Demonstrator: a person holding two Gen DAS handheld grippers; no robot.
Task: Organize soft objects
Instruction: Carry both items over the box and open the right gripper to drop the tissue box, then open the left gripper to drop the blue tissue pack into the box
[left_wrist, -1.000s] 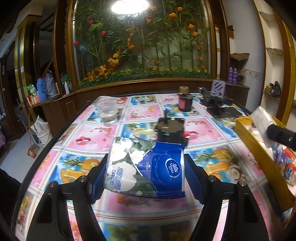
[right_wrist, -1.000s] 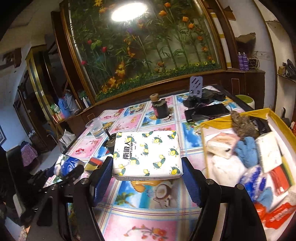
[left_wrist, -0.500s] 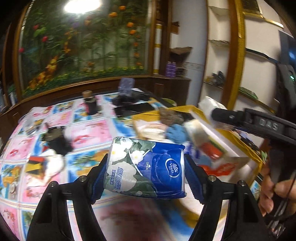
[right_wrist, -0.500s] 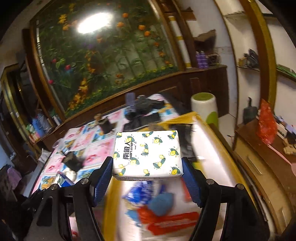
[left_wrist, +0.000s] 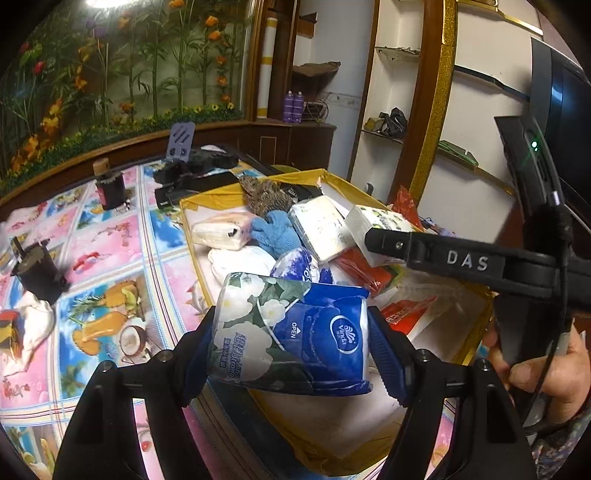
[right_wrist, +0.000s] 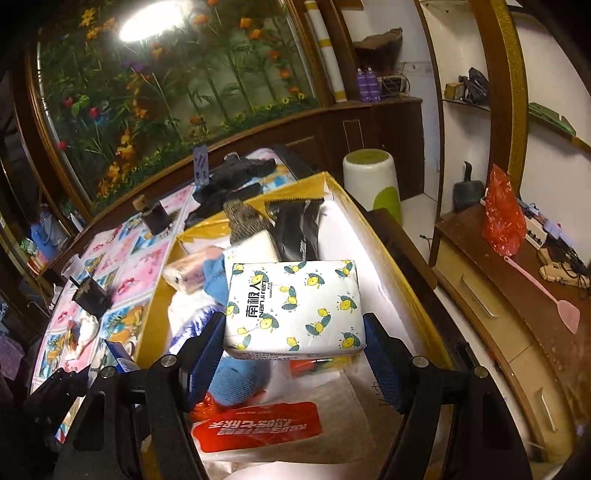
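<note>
In the left wrist view the left gripper (left_wrist: 291, 332) clamps a blue tissue pack (left_wrist: 295, 332) between its fingers above the yellow box (left_wrist: 221, 199), probably for dropping it in, and only here a hand (left_wrist: 546, 362) shows, while the right wrist view shows the right gripper (right_wrist: 295, 325) gripping a white lemon-print pack (right_wrist: 295, 306) over the same box's bare white side, hidden from the left.

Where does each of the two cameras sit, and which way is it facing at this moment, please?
Left wrist: on the left gripper, angled down at the yellow box; its fingers clamp a blue tissue pack; a hand shows at right.
Right wrist: on the right gripper, angled down into the box; its fingers clamp a lemon-print tissue pack.
Shared: box, blue glove, floral tablecloth.
</note>
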